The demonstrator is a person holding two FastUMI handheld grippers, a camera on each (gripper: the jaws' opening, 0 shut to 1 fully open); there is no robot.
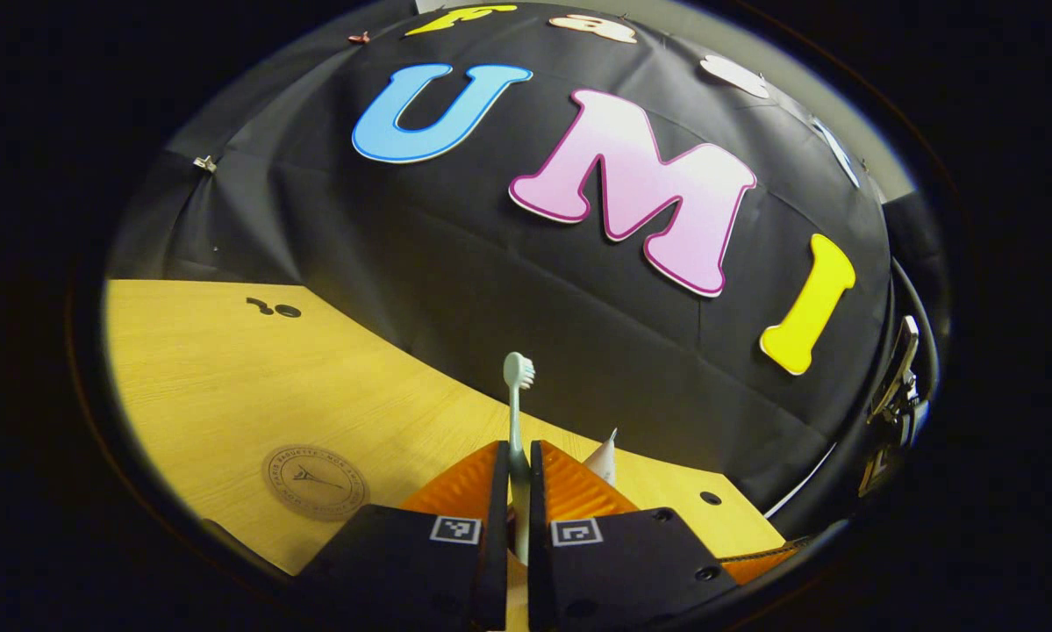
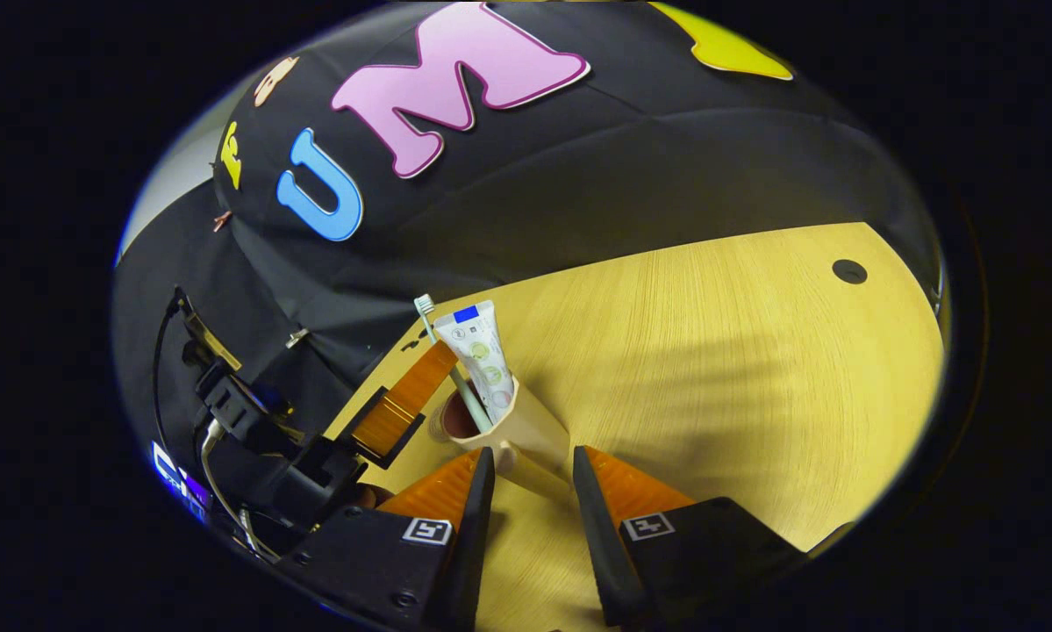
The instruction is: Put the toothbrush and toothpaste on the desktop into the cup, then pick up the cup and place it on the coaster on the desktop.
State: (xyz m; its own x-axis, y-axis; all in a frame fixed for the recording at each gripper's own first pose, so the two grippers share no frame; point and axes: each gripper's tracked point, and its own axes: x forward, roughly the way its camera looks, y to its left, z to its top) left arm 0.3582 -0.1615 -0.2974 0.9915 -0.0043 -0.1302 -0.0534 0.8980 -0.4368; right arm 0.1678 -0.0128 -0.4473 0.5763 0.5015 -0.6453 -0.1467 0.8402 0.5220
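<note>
My left gripper (image 1: 518,452) is shut on the handle of a pale green toothbrush (image 1: 518,386), which stands upright with its head on top. The white toothpaste (image 1: 604,458) tip peeks out just behind the right finger. In the right gripper view a beige cup (image 2: 534,430) stands on the desk with the toothpaste tube (image 2: 482,355) and the toothbrush (image 2: 426,309) sticking out of it. The left gripper (image 2: 403,404) is at the cup's far side. My right gripper (image 2: 533,456) has closed its fingers on the cup's lower body. A round brown coaster (image 1: 315,481) lies on the desk to the left.
The wooden desk (image 2: 710,351) stretches open to the right of the cup, with a dark round hole (image 2: 848,271) near its far corner. Black cloth walls the back. The left gripper's body and cables (image 2: 245,430) are at the lower left.
</note>
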